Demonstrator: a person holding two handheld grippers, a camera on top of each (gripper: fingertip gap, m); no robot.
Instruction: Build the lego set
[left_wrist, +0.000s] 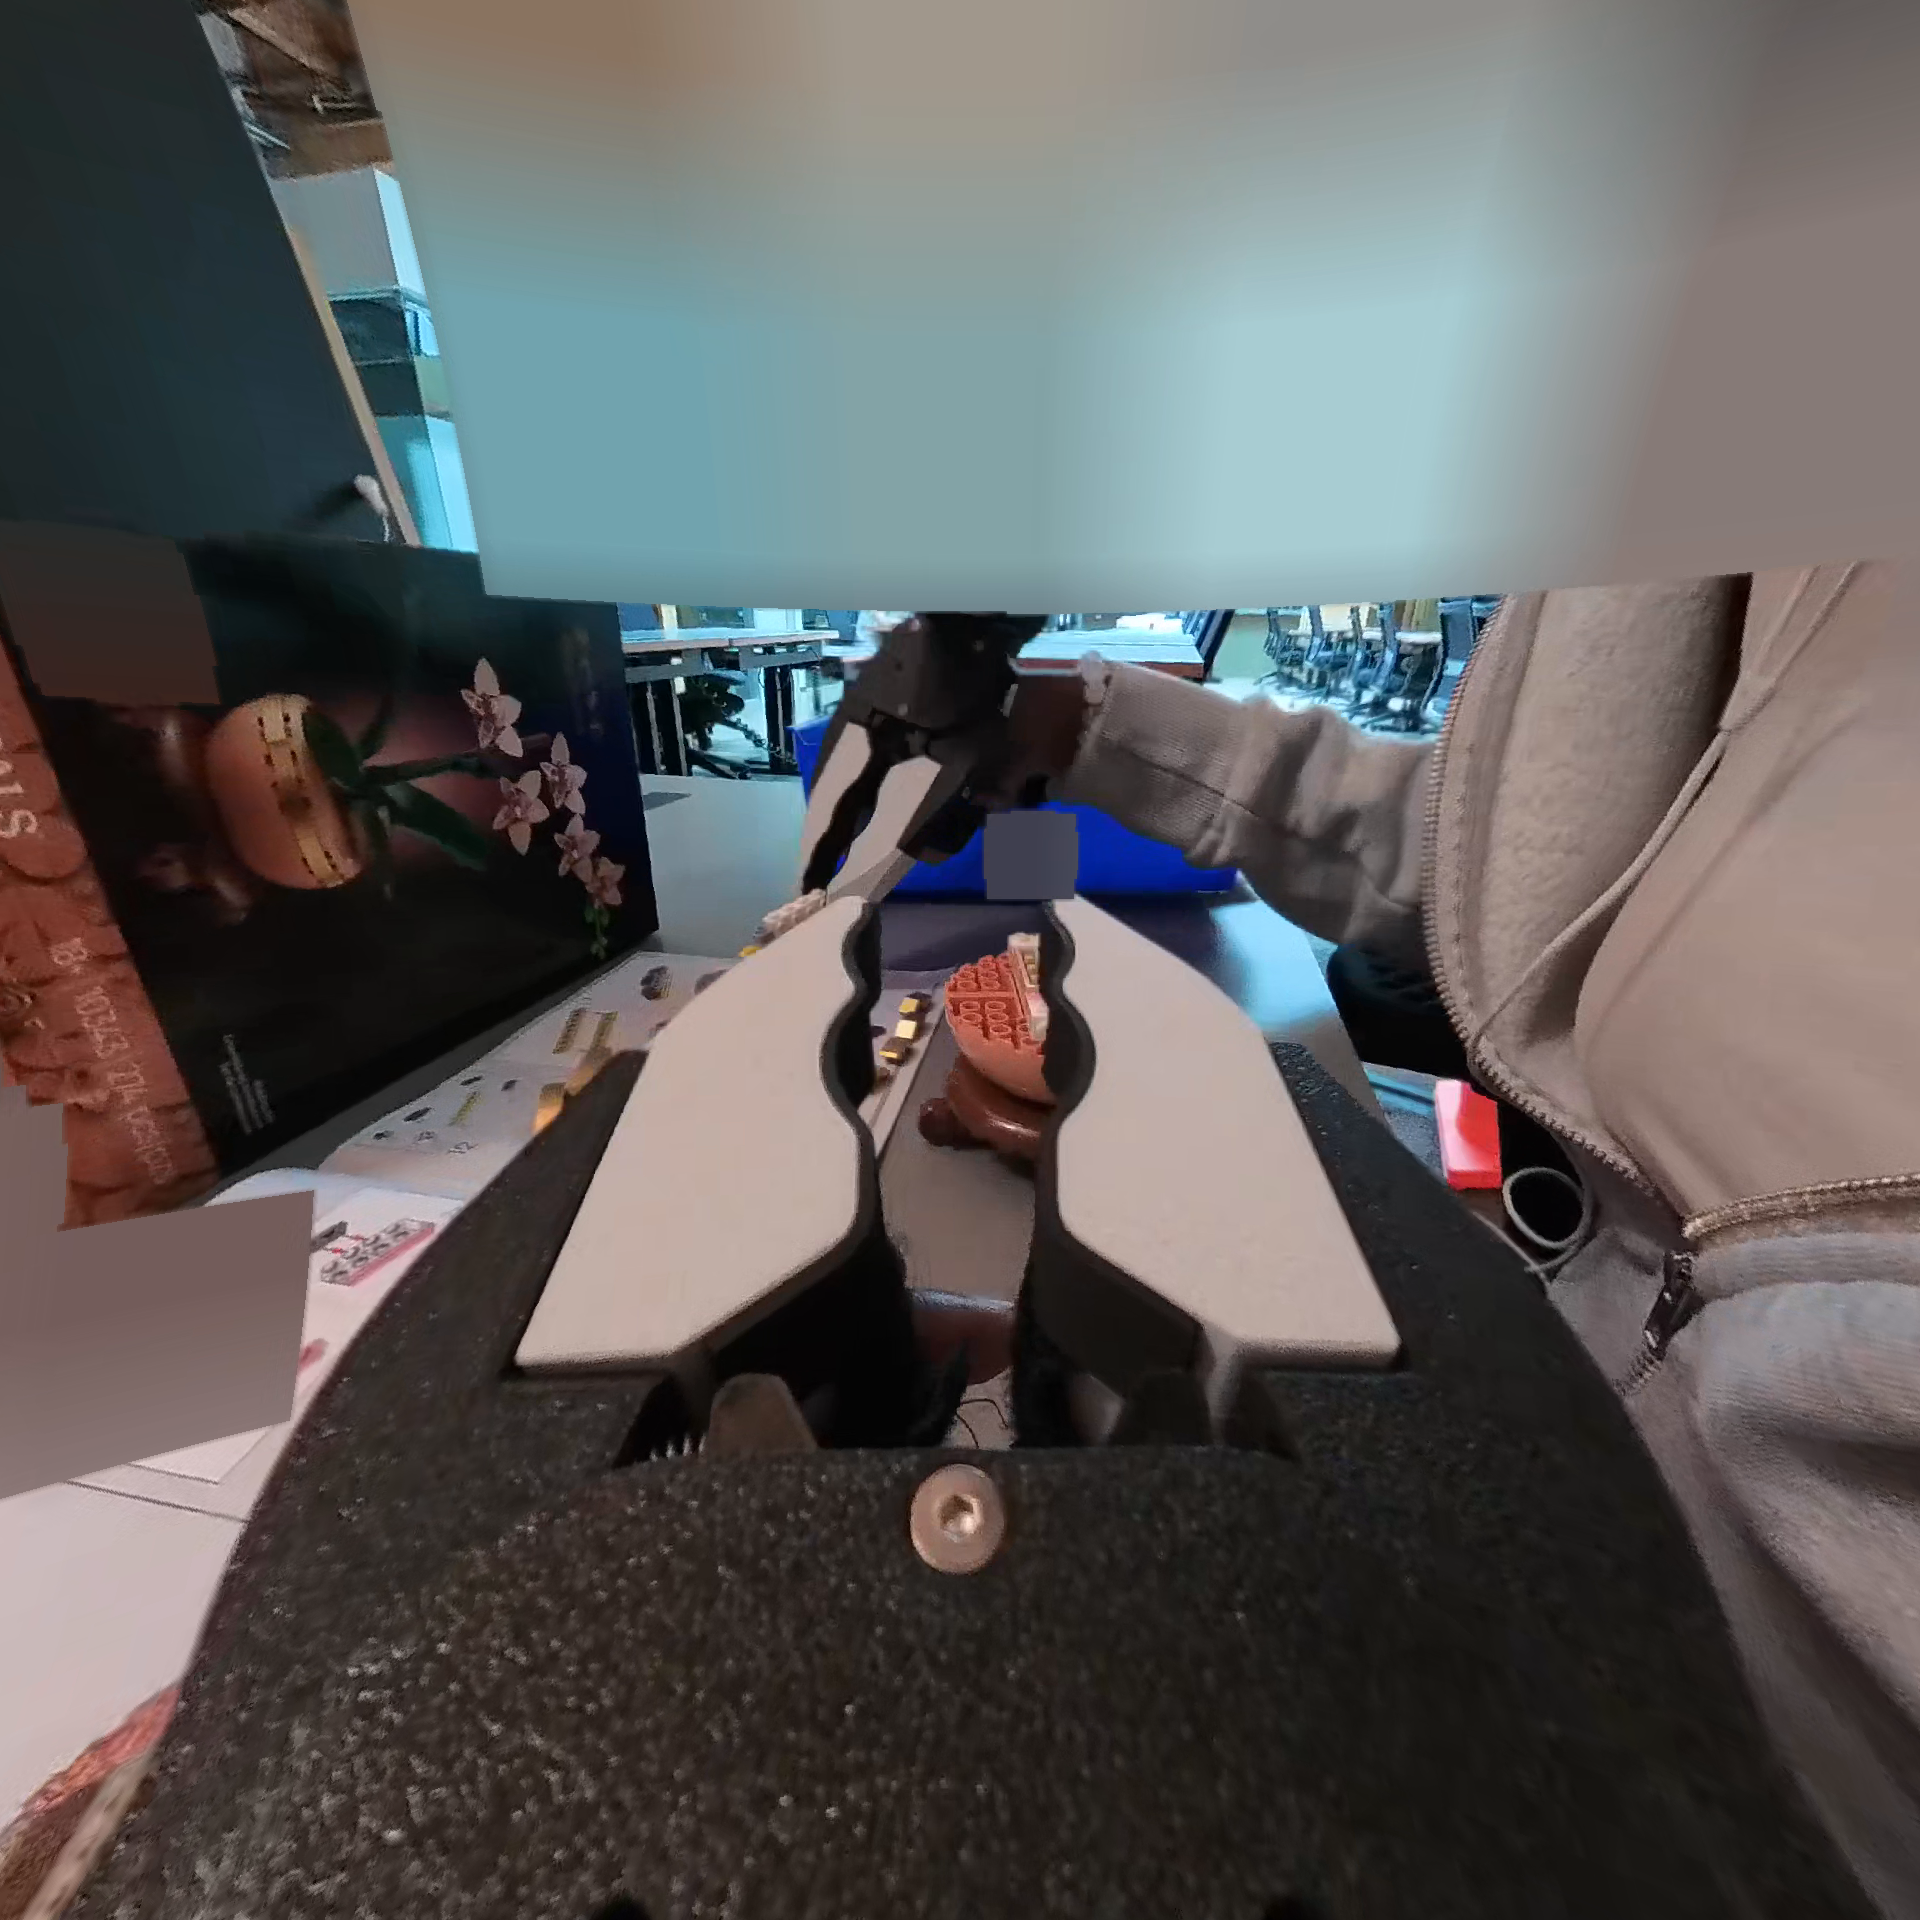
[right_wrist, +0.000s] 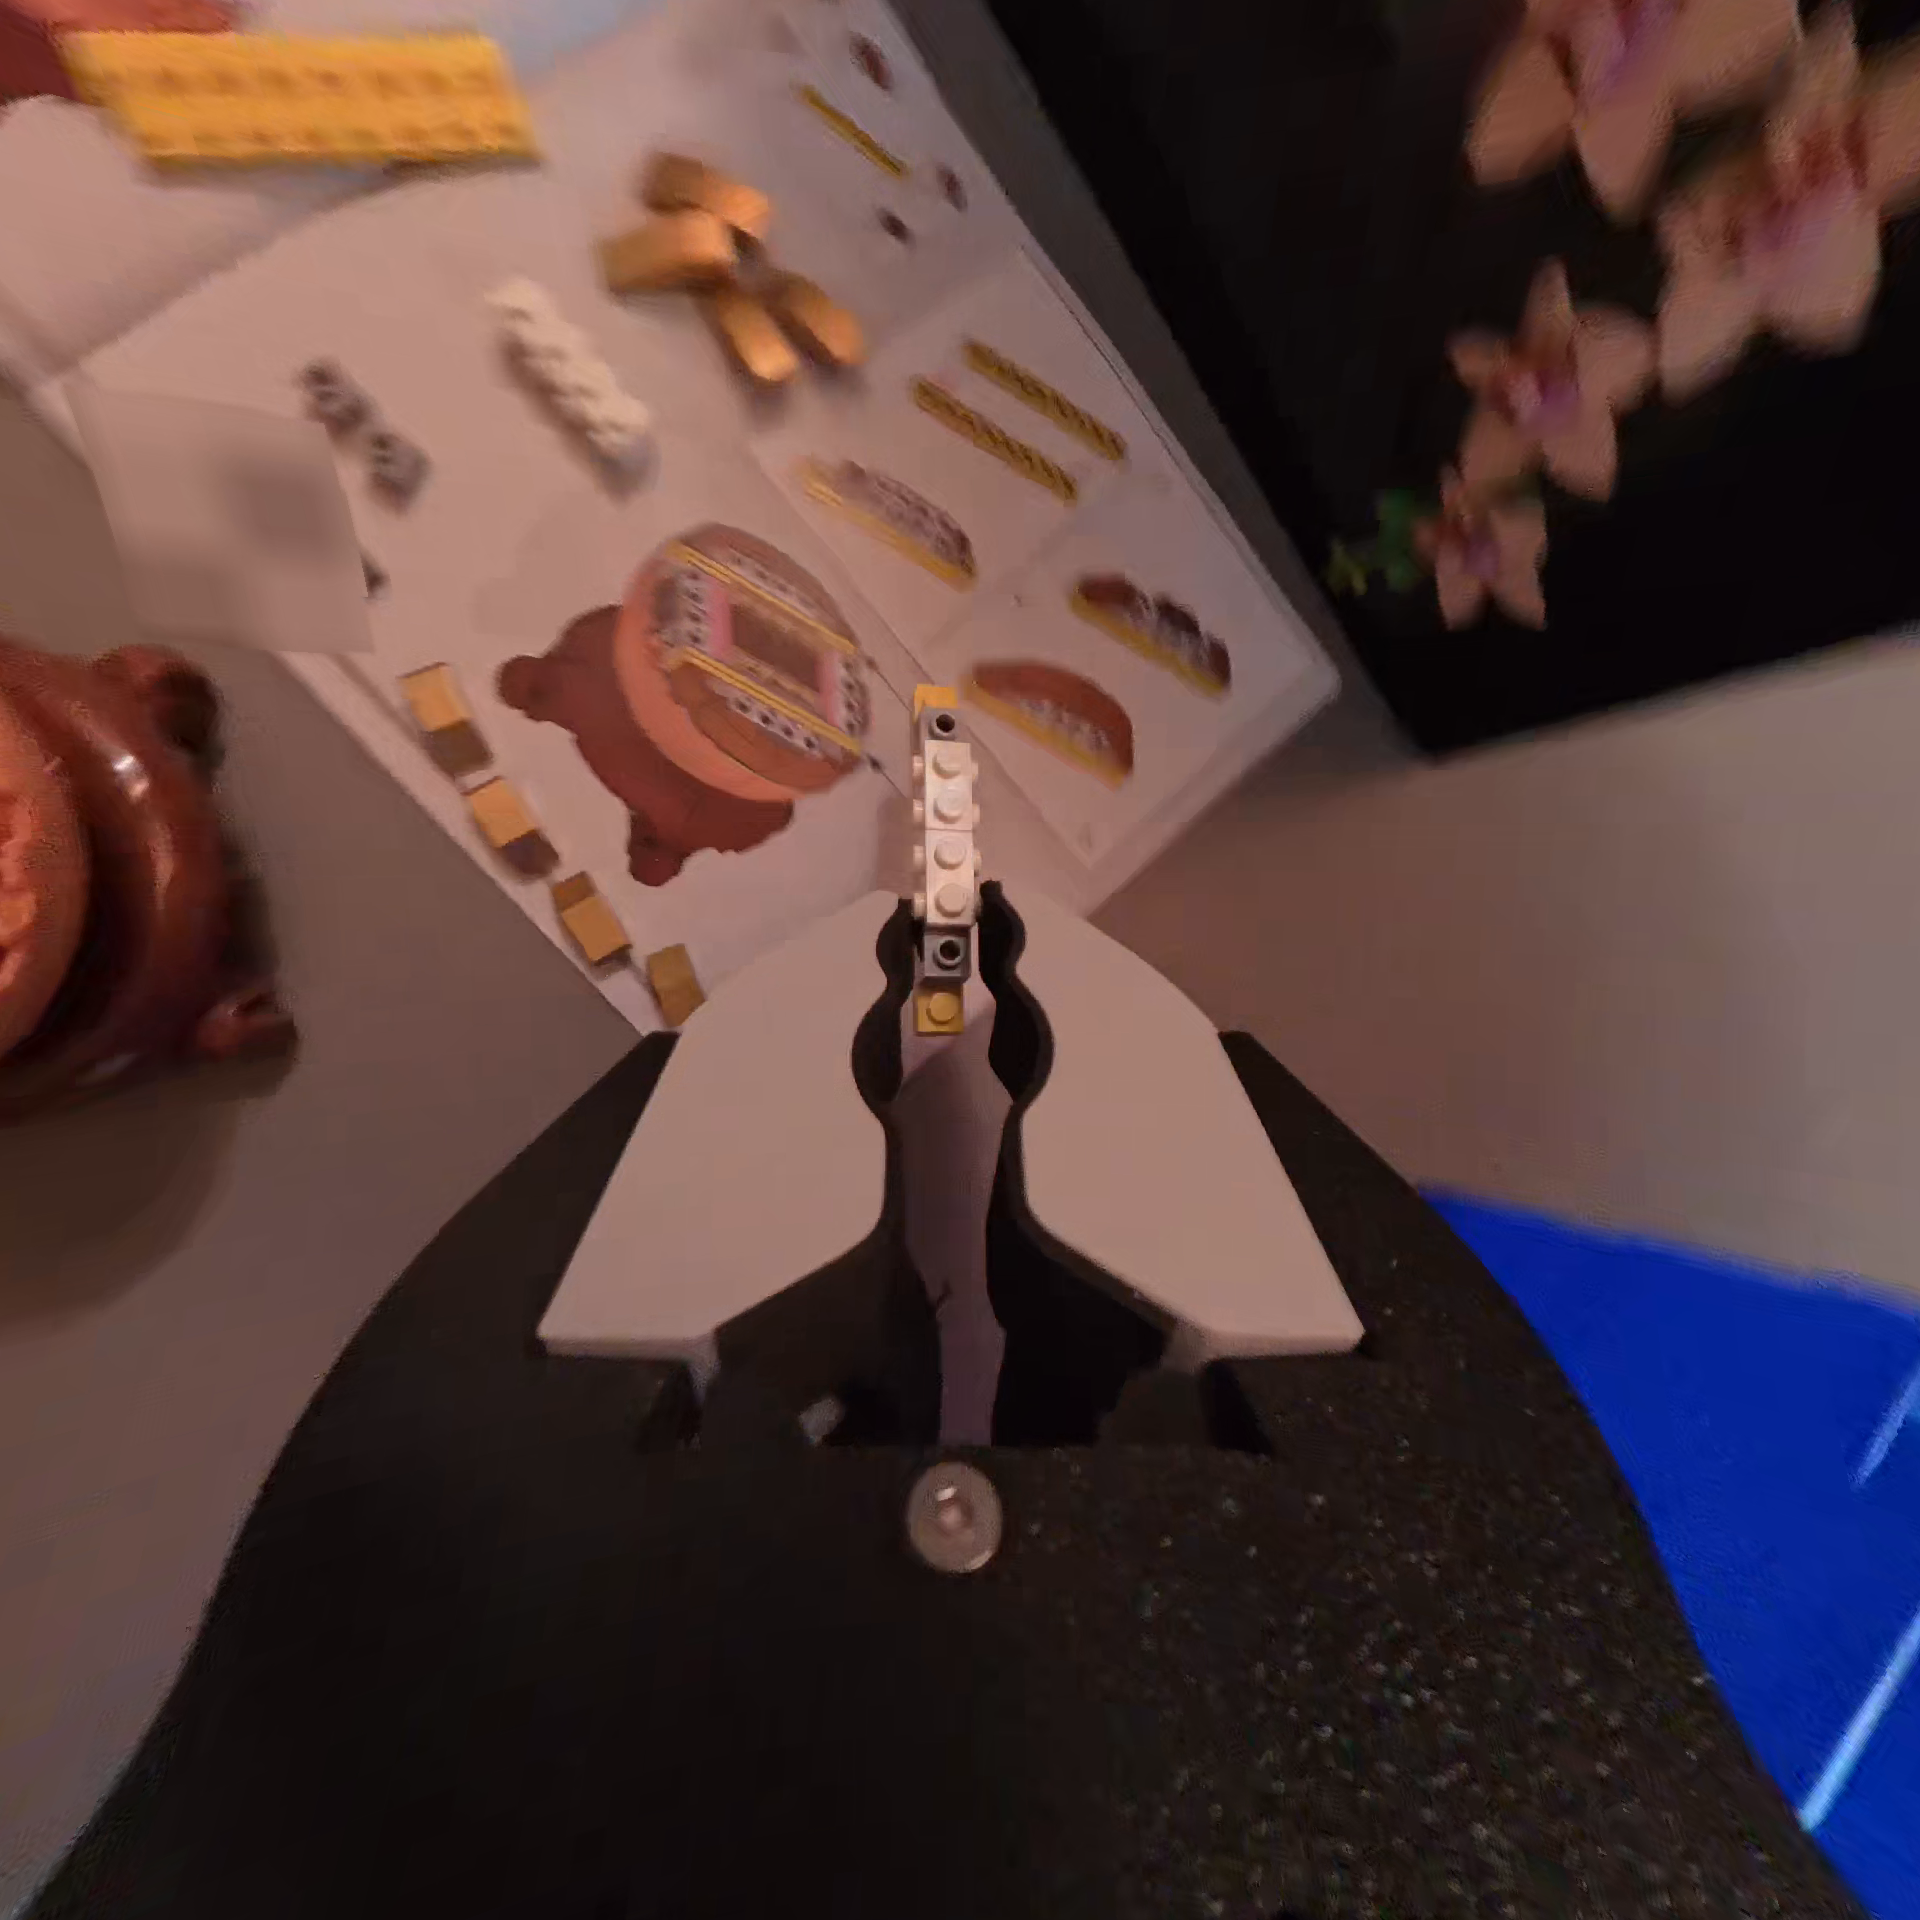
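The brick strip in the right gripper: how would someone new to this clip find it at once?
Start at the open instruction booklet lying on the table. Above its near edge, the right gripper is shut on a narrow strip of bricks pointing away from the camera. Unlike the loose gold pieces and white strip lying on the pages, it is in the air, white in the middle with grey and yellow ends.

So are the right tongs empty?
No, the right tongs pinch a white brick strip with grey and yellow ends.
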